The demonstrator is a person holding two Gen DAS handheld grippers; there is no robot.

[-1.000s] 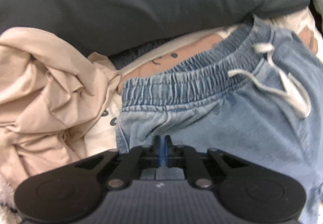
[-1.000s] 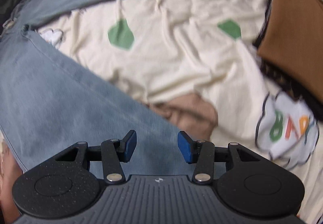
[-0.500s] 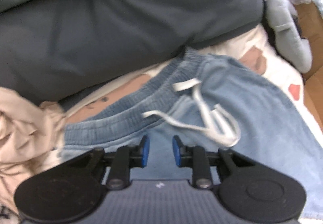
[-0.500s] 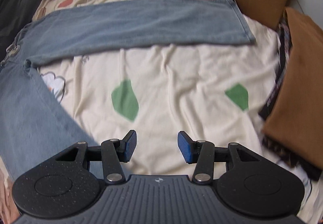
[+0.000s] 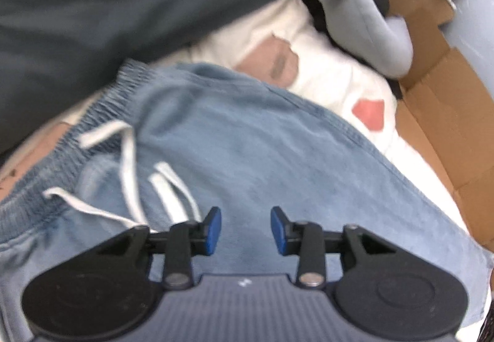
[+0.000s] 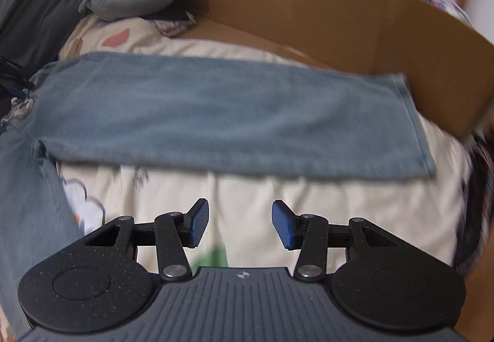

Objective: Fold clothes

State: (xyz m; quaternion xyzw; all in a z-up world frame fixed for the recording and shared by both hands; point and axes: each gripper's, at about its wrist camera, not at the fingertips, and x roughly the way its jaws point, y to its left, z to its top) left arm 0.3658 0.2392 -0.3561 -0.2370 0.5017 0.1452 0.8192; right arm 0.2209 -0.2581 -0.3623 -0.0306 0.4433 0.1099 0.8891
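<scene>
Lying flat for folding, the jeans [image 5: 278, 156] are held by neither claw; the left gripper [image 5: 246, 231], jaws just opening, and the right gripper [image 6: 240, 227] hang empty, parted.

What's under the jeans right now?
The jeans lie on a cream patterned sheet, visible around them. A white drawstring rests on top. Whatever lies directly beneath the denim is covered.

Soft daylight, heavy motion blur, fisheye-bent edges.

Jeans [image 6: 234, 113] — waistband cut off, edges blurred
</scene>
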